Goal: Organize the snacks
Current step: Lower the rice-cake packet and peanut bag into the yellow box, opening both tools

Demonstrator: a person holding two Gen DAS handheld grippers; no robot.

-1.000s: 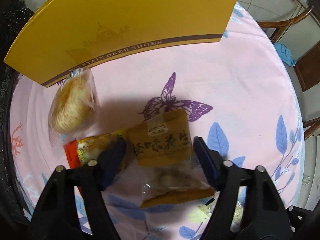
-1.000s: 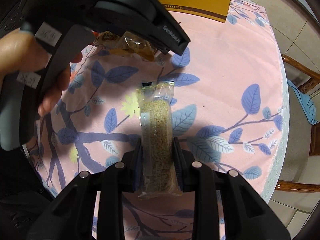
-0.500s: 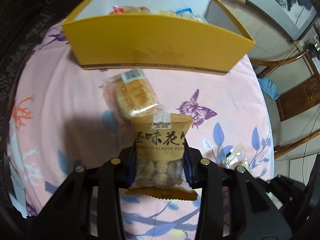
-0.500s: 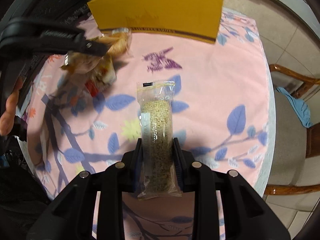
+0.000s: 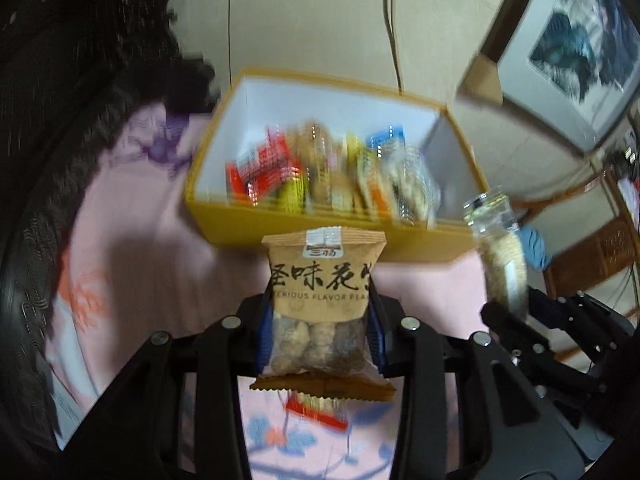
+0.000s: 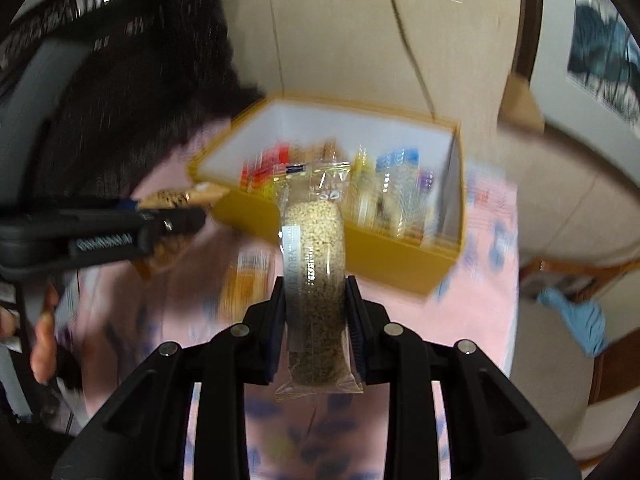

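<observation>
Left gripper [image 5: 320, 330] clamped on a brown peanut packet [image 5: 322, 300], fingers [image 5: 265, 334] pressing both its sides; packet upright, clear window low, lifted off the pink floral surface [image 5: 132, 240]. Beyond it an open yellow box [image 5: 332, 232], white inside, with blurred snack packets [image 5: 332, 176] standing in a row along its near wall; a red-edged wrapper [image 5: 320, 410] lies on the cloth below the held packet. At right, the right gripper [image 5: 508, 304] holds a clear sesame bar pack [image 5: 502, 256] upright, just beside the box's right corner.
</observation>
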